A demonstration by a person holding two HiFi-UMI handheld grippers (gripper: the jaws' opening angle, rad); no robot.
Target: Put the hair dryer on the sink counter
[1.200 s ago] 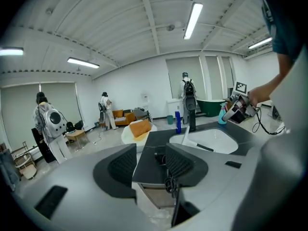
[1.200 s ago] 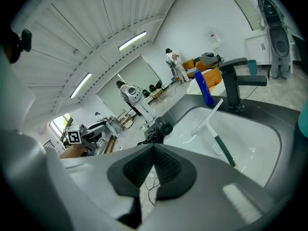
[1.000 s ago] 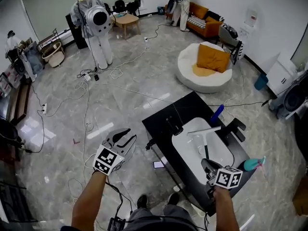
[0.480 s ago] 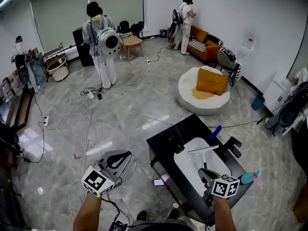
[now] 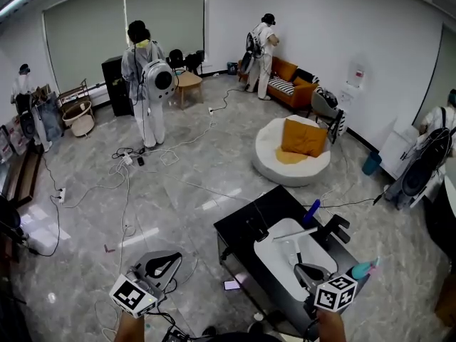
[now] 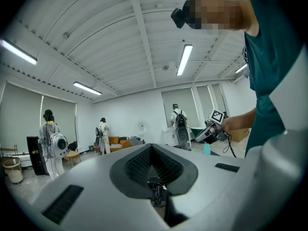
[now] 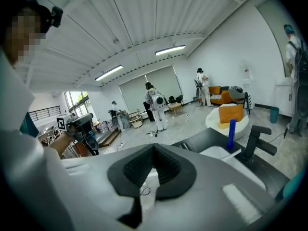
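Note:
The black sink counter with its white basin stands at the lower right of the head view. A small black object, possibly the hair dryer, lies on the counter left of the basin. My right gripper hovers over the basin's near edge, jaws shut and empty; its own view looks across the counter. My left gripper hangs over the floor left of the counter. Its jaws are shut on nothing and point up at the ceiling.
A blue bottle, a black faucet and a teal item sit at the basin's far side. Cables trail over the floor. A white pouf with an orange cushion lies beyond. Several people in white suits stand around.
The left gripper's jaws have closed and it has dropped toward the bottom of the head view. The head view has lifted, showing more of the room. The right gripper stays over the basin.

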